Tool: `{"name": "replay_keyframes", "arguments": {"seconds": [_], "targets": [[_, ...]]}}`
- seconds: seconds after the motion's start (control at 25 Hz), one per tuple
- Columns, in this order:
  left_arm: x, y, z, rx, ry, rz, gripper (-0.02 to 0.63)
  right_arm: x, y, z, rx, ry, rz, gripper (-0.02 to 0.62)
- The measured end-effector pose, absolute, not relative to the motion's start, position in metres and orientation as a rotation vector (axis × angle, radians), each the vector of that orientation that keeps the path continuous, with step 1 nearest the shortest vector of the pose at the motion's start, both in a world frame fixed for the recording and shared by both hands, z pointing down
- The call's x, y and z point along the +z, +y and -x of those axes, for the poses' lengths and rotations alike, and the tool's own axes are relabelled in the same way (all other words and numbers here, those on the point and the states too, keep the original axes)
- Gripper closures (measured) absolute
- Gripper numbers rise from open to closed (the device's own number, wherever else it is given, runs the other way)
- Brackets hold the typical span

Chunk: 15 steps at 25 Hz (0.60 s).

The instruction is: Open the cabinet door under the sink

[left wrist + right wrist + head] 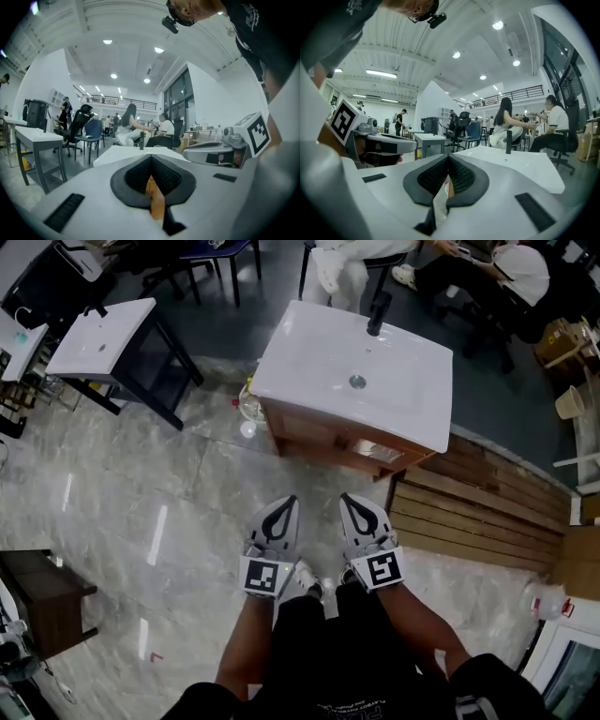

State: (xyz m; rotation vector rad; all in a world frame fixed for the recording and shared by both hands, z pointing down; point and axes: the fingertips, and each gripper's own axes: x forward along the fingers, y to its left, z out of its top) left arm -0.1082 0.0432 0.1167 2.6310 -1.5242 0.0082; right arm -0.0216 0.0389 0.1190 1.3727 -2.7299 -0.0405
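A white sink basin with a black faucet tops a brown wooden cabinet, whose front faces me. My left gripper and right gripper are held side by side over the marble floor, a short way in front of the cabinet, both pointing at it and touching nothing. Each has its jaws drawn together with nothing between them. In the left gripper view the left gripper points at the basin top, with orange cabinet wood showing through the slit. The right gripper faces the basin.
A second white basin on a black stand sits at the far left. Wooden planks lie on the floor right of the cabinet. A clear container stands at the cabinet's left corner. A dark low table is at lower left. Seated people are behind the sink.
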Motion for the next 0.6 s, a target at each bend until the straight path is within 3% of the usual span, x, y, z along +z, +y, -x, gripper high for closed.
{"name": "replay_keyframes", "arguments": {"seconds": [0.6], "targets": [[0.313, -0.052, 0.091, 0.165, -1.573, -2.469, 0.588, 0.310, -0.074, -0.023, -0.006, -2.589, -1.528, 0.575]]}}
